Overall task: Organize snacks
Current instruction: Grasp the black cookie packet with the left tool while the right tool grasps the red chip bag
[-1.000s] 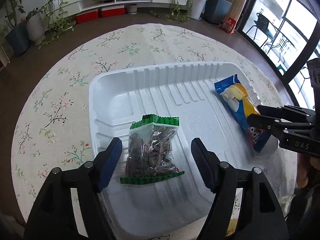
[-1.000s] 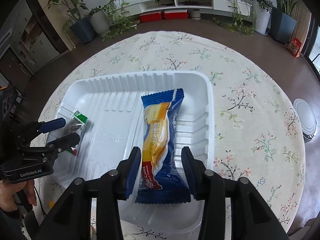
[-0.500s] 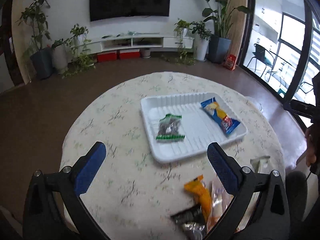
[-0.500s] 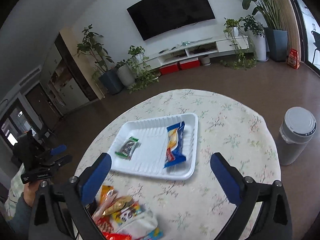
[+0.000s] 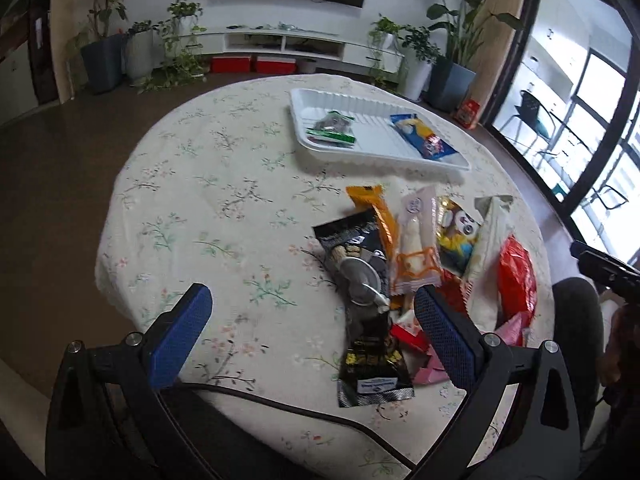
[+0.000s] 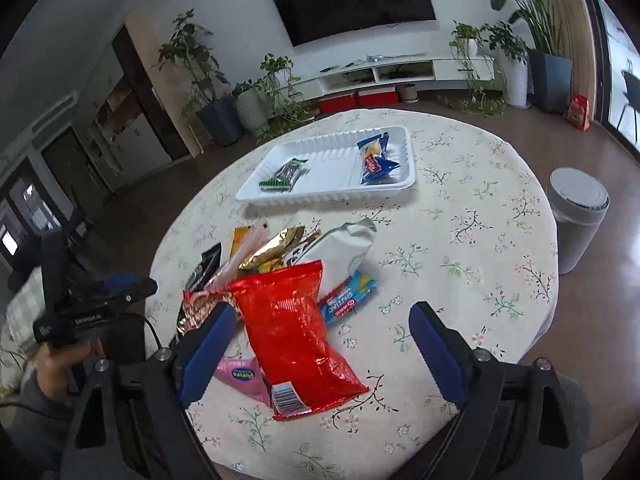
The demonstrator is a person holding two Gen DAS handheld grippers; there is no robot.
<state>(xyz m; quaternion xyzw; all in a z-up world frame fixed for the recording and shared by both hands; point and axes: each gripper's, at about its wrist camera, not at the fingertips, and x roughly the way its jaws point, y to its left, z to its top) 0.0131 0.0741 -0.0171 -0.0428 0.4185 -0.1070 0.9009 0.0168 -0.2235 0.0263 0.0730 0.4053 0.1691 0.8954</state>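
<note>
Right wrist, tray [image 6: 409, 150], green packet [image 6: 285, 175], blue packet [image 6: 374, 158]

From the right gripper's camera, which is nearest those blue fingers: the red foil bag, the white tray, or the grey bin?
1. Red foil bag, on the table between the right gripper fingers, untouched.
2. Grey bin, on the floor, right.
3. White tray, far table side.

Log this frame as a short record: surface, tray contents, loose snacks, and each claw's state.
surface: round table with floral cloth
tray: white tray at the far side
in tray: green-edged packet; blue cake bar
loose pile: red bag on top, near edge
left claw: open, empty
right claw: closing, over the red bag, not gripping it
</note>
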